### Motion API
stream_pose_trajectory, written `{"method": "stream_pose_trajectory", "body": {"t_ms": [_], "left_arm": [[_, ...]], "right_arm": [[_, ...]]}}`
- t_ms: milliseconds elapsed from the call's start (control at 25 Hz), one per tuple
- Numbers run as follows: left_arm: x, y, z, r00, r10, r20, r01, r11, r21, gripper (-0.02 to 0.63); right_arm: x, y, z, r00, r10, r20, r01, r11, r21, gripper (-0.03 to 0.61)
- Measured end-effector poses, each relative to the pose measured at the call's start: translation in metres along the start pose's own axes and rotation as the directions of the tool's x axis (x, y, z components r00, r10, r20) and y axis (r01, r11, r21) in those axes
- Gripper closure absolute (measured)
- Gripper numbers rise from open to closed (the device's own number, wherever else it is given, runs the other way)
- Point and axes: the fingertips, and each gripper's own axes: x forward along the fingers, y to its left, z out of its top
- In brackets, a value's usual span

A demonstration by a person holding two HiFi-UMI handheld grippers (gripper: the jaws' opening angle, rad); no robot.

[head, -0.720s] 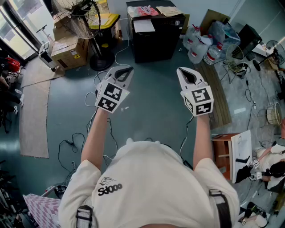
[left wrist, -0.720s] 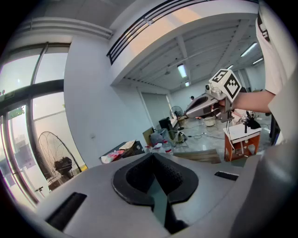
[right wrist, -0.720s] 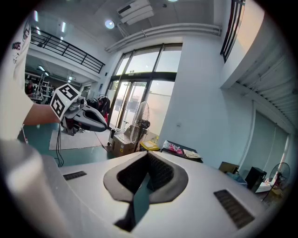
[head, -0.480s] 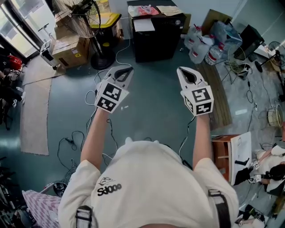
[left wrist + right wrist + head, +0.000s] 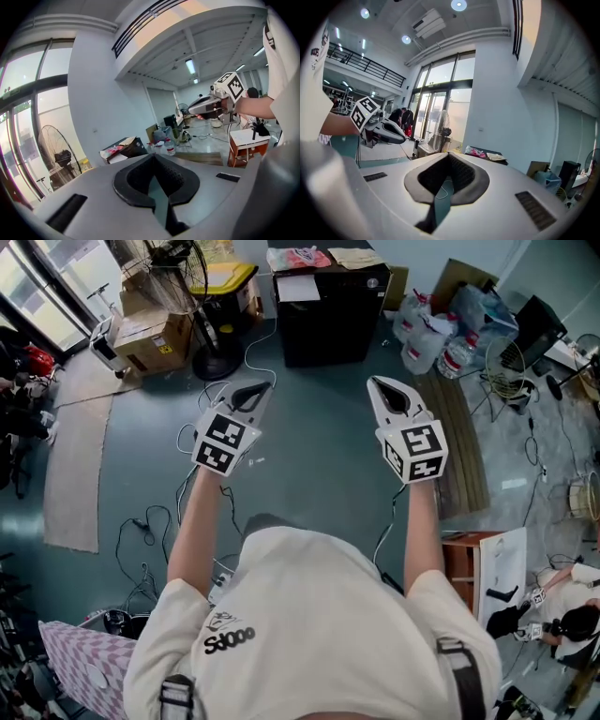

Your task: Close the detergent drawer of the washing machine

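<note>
The left white tongs (image 5: 248, 397) and the right white tongs (image 5: 392, 397) are both shut tight, with nothing between them. They are held out side by side over the blue-green floor (image 5: 314, 474), pointing to the far side. No washing machine or detergent drawer shows in any view. Far ahead, in the middle, stands a big black box (image 5: 328, 315) with papers on top. Neither hand looks nearer to it. I think the drawer must be found first.

Cabinet (image 5: 330, 320) ahead, fan (image 5: 215, 363) to its left, bottles (image 5: 427, 341) to its right.
</note>
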Motion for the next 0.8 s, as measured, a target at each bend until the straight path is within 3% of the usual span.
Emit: {"method": "stream_pose_trajectory", "body": {"t_ms": [560,800], "left_arm": [[0.076,0.008,0.000,0.999,-0.028,-0.028,0.028,1.000,-0.005,0.595],[0.133,0.060,-0.011,0.998,-0.058,-0.016,0.058,0.998,-0.010,0.595]], "right_arm": [[0.027,-0.059,-0.029,1.000,-0.002,-0.013,0.003,1.000,0.027,0.575],[0.092,-0.091,-0.040,0.999,-0.004,-0.047,0.005,1.000,0.029,0.575]]}}
